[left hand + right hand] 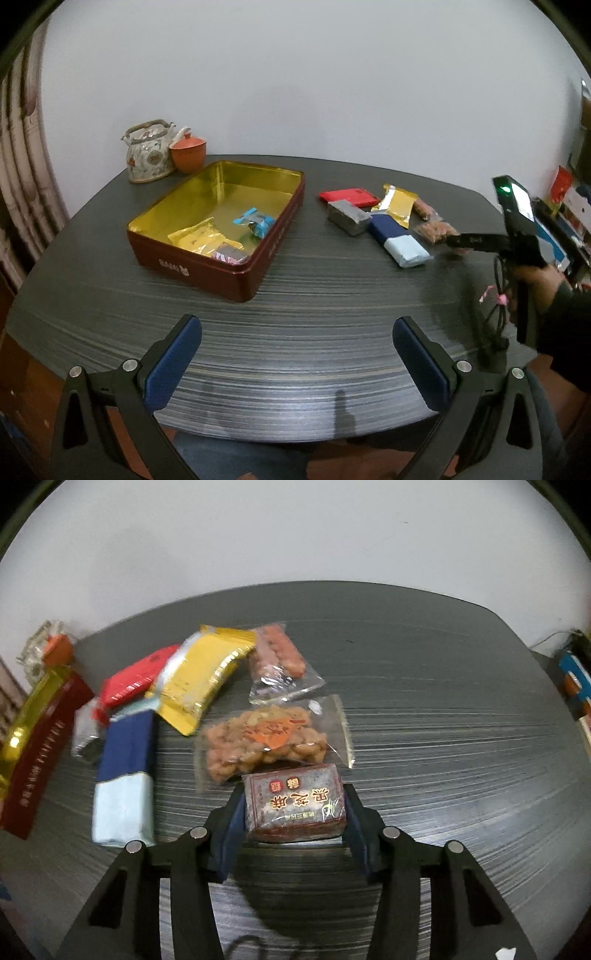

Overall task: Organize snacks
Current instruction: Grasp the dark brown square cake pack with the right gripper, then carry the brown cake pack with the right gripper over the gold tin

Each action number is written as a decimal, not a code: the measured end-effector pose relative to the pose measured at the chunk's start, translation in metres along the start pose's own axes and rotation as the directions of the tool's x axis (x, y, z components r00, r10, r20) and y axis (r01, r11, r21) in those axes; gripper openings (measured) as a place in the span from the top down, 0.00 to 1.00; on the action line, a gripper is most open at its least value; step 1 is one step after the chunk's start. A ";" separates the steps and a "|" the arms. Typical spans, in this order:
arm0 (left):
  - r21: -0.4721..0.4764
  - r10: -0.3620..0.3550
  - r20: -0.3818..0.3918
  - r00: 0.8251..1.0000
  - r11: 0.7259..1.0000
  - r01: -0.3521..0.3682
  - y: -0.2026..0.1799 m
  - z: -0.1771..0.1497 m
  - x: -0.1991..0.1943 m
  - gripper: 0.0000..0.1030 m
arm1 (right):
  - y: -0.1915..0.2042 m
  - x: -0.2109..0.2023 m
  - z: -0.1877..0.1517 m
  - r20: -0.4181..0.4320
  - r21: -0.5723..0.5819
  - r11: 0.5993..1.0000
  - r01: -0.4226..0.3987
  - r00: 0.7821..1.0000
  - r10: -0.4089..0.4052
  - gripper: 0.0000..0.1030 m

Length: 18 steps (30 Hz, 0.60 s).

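Right claw (294, 808) clamped on small dark-brown snack block (295, 803), pads on its two short sides, block apparently just above the counter (443, 701); contact underneath not clear. Block sat just in front of clear bag of fried bits (266, 742), possibly touching it. Left claw (295, 363) wide, nothing between pads, hung over near counter edge.

Red tin (221, 236) with gold interior near the far left corner, some wrapped snacks already inside. Loose pile between tin and right edge: blue-and-pale packet (123, 775), gold pouch (203, 675), red packet (136, 679), sausage bag (280, 657), grey block (349, 216). Teapot (149, 153) and orange cup (188, 151) at far left corner.

Judged handling: block stiff, boxy, light, film wrap likely slick; side-to-side grip across middle looked right, firm squeeze safe. Fried-bit bag soft, crinkly, contents crushable; better taken by sealed edge or lightly across width. Gold pouch flat and slippery, likely needing an edge pinch.
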<state>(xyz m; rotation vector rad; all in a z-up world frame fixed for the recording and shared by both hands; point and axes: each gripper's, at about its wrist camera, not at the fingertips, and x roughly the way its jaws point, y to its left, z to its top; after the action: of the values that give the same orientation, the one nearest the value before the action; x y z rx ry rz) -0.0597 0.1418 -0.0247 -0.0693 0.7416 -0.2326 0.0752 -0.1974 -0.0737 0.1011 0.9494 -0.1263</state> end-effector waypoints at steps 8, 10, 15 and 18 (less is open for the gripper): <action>-0.029 0.043 -0.040 0.998 0.999 -0.044 0.003 0.002 0.001 0.00 | -0.003 -0.034 -0.030 0.034 -0.003 0.999 0.053 0.998 -0.053 0.57; -0.025 0.068 -0.033 0.997 0.997 -0.069 0.003 0.003 -0.001 0.00 | -0.004 -0.045 -0.045 0.036 0.019 0.998 0.058 0.998 -0.059 0.57; -0.042 0.113 -0.057 0.992 0.992 -0.115 0.010 0.006 -0.001 0.00 | 0.008 -0.069 -0.076 0.031 0.002 0.999 0.044 0.999 -0.045 0.57; -0.063 0.156 -0.090 0.984 0.985 -0.162 0.018 0.007 0.001 0.00 | 0.020 -0.075 -0.074 0.033 -0.050 0.998 0.048 0.998 -0.047 0.57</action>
<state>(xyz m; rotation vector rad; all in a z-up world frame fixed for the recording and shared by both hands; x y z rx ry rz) -0.0504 0.1591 -0.0230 -0.0661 0.8360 -0.0570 -0.0246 -0.1627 -0.0552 0.0296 0.9231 -0.1472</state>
